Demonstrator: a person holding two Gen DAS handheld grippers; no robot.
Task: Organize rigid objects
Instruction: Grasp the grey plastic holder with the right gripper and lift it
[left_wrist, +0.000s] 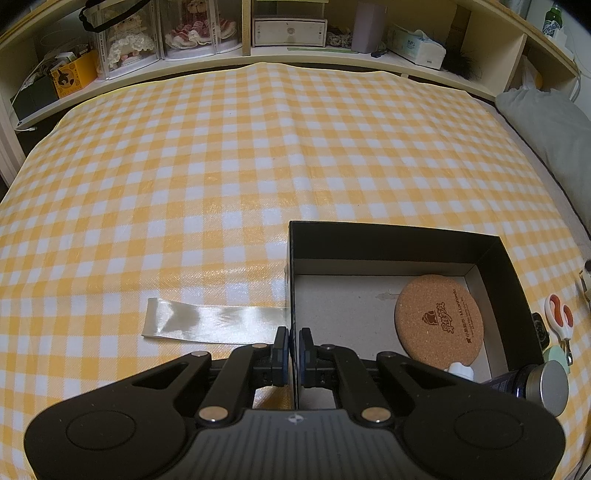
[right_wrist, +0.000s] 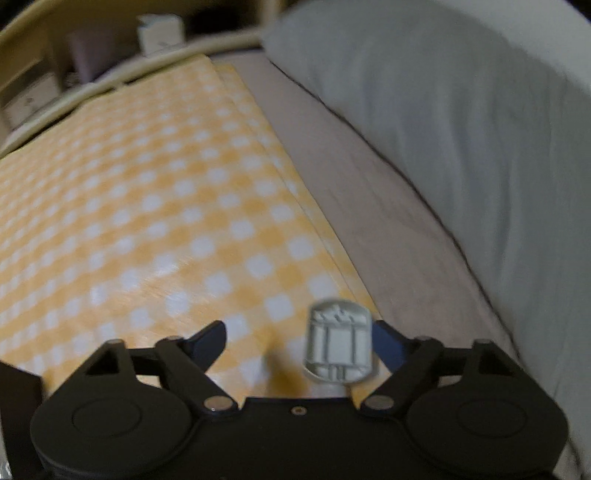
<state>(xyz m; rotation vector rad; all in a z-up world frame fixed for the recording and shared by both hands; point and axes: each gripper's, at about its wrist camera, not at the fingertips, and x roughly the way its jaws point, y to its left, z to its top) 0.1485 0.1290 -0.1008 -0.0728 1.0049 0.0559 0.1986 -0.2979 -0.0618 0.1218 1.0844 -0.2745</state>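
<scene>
While the left gripper (left_wrist: 294, 341) is clamping the box's left wall between its pads, jaws nearly touching, the black box (left_wrist: 402, 240) is sitting open-topped on the yellow checked cloth (left_wrist: 184, 166), at the cloth's near right. Left of the box, a cream ribbon (left_wrist: 207, 321) is lying flat on the cloth, its right end running up to the clamped wall. Inside the box, a round cork coaster (left_wrist: 437, 319) is resting against the far right corner of the floor, and a small white piece (left_wrist: 460, 370) is showing at the near edge; can't tell what it is. Right of the box, outside it, a dark jar with a metal lid (left_wrist: 546, 384) is sitting just beside the near right corner, and orange-and-white scissors (left_wrist: 559, 319) are lying a bit further right. A shelf of boxed dolls and clutter is running along the back.

In the right wrist view, blurred, the right gripper (right_wrist: 299, 339) is standing wide open over the cloth's right edge. A small white plastic part (right_wrist: 338, 345) is sitting between the fingers, close to the right one; pads are not pressing on it. A grey pillow (right_wrist: 461, 129) is filling the right side.
</scene>
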